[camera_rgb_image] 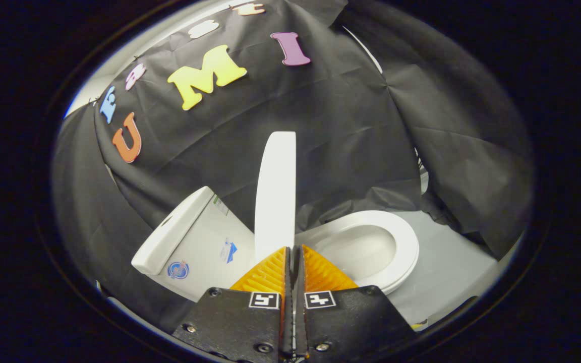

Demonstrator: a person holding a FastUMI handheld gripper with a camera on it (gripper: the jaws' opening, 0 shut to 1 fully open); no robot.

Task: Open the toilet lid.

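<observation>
The white toilet lid [275, 191] stands raised, nearly upright and seen almost edge-on, between the tank [205, 257] and the seat [406, 252]. The seat lies flat around the open bowl [361, 249]. My gripper [291, 248] sits low in front of the lid's lower end. Its two orange ribbed fingers [268, 275] are pressed together with nothing between them. The fingertips reach the lid's bottom edge; I cannot tell whether they touch it.
The tank's cover [172, 232] tilts away to the left of the fingers. Grey floor [447, 272] spreads to the right of the bowl. Black cloth [351, 126] hangs close behind and around the toilet.
</observation>
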